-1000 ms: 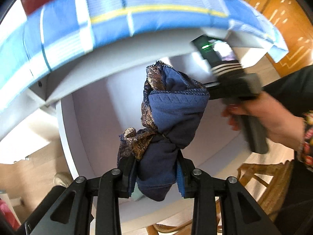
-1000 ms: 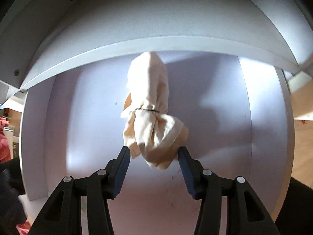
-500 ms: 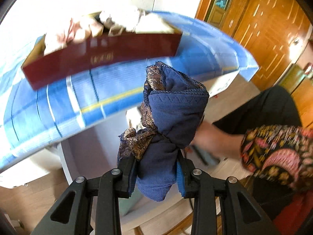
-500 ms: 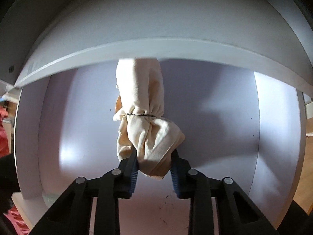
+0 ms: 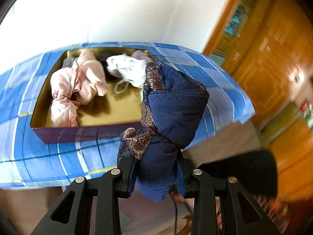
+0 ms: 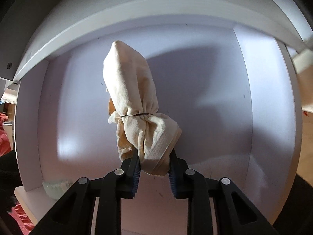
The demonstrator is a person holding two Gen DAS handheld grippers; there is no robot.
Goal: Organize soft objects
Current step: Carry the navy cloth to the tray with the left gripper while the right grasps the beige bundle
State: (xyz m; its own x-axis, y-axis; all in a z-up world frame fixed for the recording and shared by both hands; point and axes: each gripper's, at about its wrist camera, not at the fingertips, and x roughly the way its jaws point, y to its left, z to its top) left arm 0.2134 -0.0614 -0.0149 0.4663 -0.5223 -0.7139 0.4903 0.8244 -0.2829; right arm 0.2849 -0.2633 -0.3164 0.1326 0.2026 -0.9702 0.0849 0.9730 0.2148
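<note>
My left gripper is shut on a navy blue cloth bundle with gold lace trim and holds it in the air in front of a table. On the table stands a maroon box with a gold inside that holds pink bundles and a white bundle. My right gripper is shut on a cream cloth bundle tied with a black band and holds it inside a white cabinet compartment.
A blue plaid cloth covers the table. Wooden doors stand at the right. A dark sleeve is at lower right. The white shelf edge runs above the cream bundle. Red fabric shows at far left.
My left gripper rose with the navy bundle from the cabinet level to above the table, so the box's inside shows. My right gripper closed on the cream bundle and lifted it.
</note>
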